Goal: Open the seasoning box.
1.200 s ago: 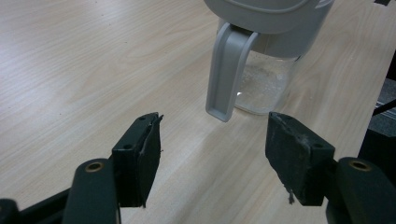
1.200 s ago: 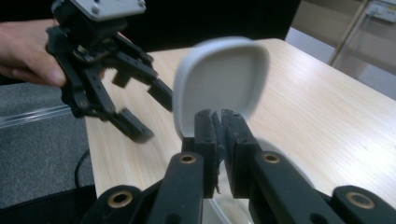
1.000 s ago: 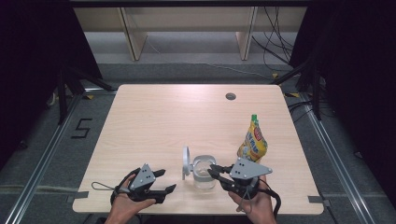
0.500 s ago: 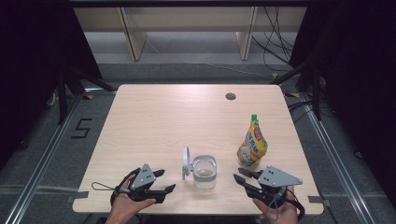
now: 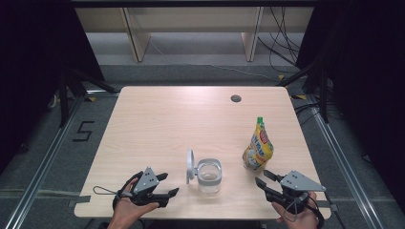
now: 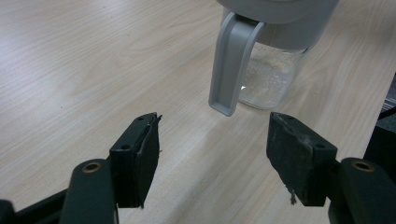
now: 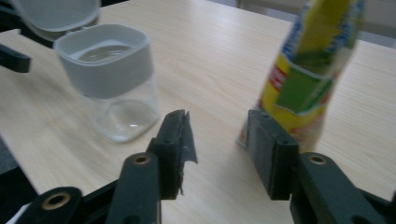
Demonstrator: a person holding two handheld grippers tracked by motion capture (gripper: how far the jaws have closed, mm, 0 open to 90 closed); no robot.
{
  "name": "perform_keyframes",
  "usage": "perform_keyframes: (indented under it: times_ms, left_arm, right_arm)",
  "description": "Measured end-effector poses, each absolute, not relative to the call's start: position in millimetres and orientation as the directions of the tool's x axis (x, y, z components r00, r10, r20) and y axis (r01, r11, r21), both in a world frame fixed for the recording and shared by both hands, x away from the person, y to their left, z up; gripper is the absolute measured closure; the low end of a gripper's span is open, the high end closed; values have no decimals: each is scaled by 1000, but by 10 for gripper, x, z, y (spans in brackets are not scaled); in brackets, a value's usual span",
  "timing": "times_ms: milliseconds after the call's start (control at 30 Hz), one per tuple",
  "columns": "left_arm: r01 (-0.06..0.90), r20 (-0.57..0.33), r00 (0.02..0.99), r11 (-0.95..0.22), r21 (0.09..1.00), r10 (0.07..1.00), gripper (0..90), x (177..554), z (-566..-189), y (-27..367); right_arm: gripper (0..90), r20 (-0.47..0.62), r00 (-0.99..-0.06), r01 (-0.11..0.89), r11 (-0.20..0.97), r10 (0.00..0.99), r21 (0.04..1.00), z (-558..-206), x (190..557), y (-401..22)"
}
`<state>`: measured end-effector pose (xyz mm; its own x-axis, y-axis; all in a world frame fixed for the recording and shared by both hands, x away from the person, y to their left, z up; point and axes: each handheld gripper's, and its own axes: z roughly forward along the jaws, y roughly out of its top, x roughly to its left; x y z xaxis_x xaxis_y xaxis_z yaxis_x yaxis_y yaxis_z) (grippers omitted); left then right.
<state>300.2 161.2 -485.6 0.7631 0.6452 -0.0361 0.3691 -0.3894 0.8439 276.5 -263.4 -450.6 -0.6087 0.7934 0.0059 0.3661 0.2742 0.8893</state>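
A: What are you seeing around the jar, biggest thing first?

B: I'm working over the pale wooden table (image 5: 157,124), and I'm taking the clear square glass jar with the grey plastic collar (image 5: 209,175) as my landmark; it's standing near the front edge, between my two tools. Its grey hinged lid (image 5: 190,165) is standing open, upright on the jar's left side. Just to the right of the jar, a little farther back, the yellow stand-up pouch with the green cap (image 5: 258,147) is standing upright, apart from the jar.

A: And your jaws?

B: I'm holding my left gripper (image 5: 168,185) just left of the jar, jaws wide apart with nothing between them, pointing at the lid's grey tab (image 6: 231,65). My right gripper (image 5: 264,178) is sitting to the right of the jar, just in front of the pouch; its jaws have just been opening and are standing apart, empty, with bare table between them.

A: What are you worrying about?

B: I'm judging the pouch to be next, and it's looking soft and top-heavy. If I'm coming in low or off-centre, one pad could be nudging its base before the other touches, tipping it toward the jar. Squeezing hard could be crushing it. The open lid is also leaving the jar easy to knock with my left jaws.
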Motion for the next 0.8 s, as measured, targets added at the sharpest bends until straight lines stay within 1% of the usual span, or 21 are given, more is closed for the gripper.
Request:
perform_keyframes:
  times_ms: [67,100,133,167,200,233,267,300,333,367,400,433,500,533,633,667,767,800]
  left_arm:
    - [366,-25,764,-401,840,644,347,3002,-4855,1614]
    - [368,-31,763,-395,842,646,348,3000,-4857,1609]
    - [367,-29,763,-396,842,646,348,3003,-4858,1607]
    - [367,-29,763,-396,842,646,348,3003,-4858,1607]
    - [366,-28,763,-396,842,645,348,3004,-4860,1607]
    - [366,-28,763,-396,842,645,348,3004,-4860,1607]
    - [367,-33,766,-394,843,642,348,3007,-4862,1608]
    - [367,-36,766,-391,844,642,348,3010,-4866,1607]
    - [363,-19,770,-413,835,638,348,3019,-4864,1619]
    - [363,-19,770,-413,835,638,348,3019,-4864,1619]
    - [365,-33,769,-396,842,639,347,3017,-4868,1607]
    - [365,-33,769,-396,842,639,347,3017,-4868,1607]
    - [371,-43,766,-386,845,642,347,3018,-4874,1603]
    - [372,-51,762,-371,851,646,348,3020,-4879,1596]
    - [361,-27,767,-397,843,641,347,3035,-4863,1622]
    - [379,-51,758,-376,845,650,347,3030,-4870,1612]
    - [379,-45,755,-380,844,654,347,3026,-4864,1611]
    - [373,-38,758,-384,845,651,347,3030,-4862,1612]
  right_arm:
    - [502,-3,-588,366,269,809,891,-4523,2786,-2670]
    - [459,16,-550,391,241,835,888,-4554,2795,-2696]
    - [436,25,-543,396,229,839,889,-4576,2808,-2709]
    - [436,25,-543,396,229,839,889,-4576,2808,-2709]
    - [393,32,-544,404,229,838,886,-4606,2851,-2751]
    - [393,32,-544,404,229,838,886,-4606,2851,-2751]
    - [379,8,-541,389,242,841,889,-4620,2870,-2764]
    - [364,22,-527,400,225,850,888,-4630,2874,-2759]
    - [330,14,-513,393,220,858,893,-4652,2905,-2777]
    - [330,14,-513,393,220,858,893,-4652,2905,-2777]
    - [295,44,-503,412,195,863,890,-4662,2934,-2785]
    - [276,46,-475,419,180,879,890,-4674,2946,-2768]
    - [270,44,-469,419,179,882,890,-4684,2971,-2763]
    - [259,28,-471,400,185,882,898,-4708,3049,-2771]
    - [255,52,-470,416,169,881,894,-4719,3082,-2762]
    - [245,45,-463,413,171,885,894,-4744,3108,-2757]
    - [239,64,-465,421,157,883,893,-4741,3111,-2748]
    - [226,21,-474,379,183,880,907,-4747,3154,-2763]
